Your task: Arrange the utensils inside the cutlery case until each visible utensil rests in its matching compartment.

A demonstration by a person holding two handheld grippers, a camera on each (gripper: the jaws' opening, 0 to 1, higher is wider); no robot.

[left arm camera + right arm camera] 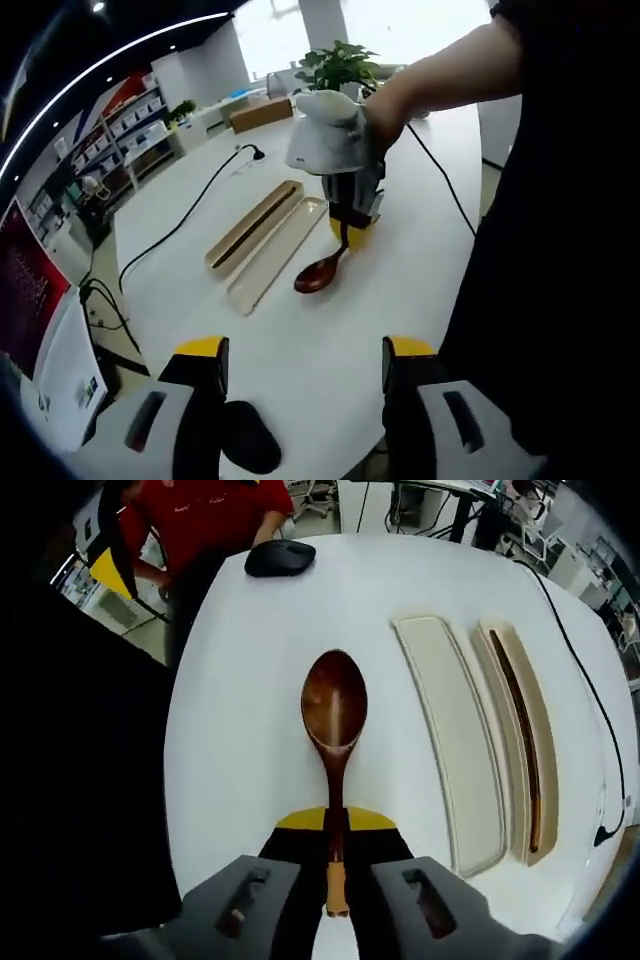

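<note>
Right gripper view, spoon [335,742] gripped, bowl forward

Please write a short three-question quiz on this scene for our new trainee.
1. True or false: the right gripper holds the spoon by its handle.
2. What already lies in the case beside the lid? A) a fork B) dark chopsticks C) nothing
3. Fill in: the left gripper is ____ and holds nothing.

Key: 1 true; 2 B, dark chopsticks lie along it; 3 open.
</note>
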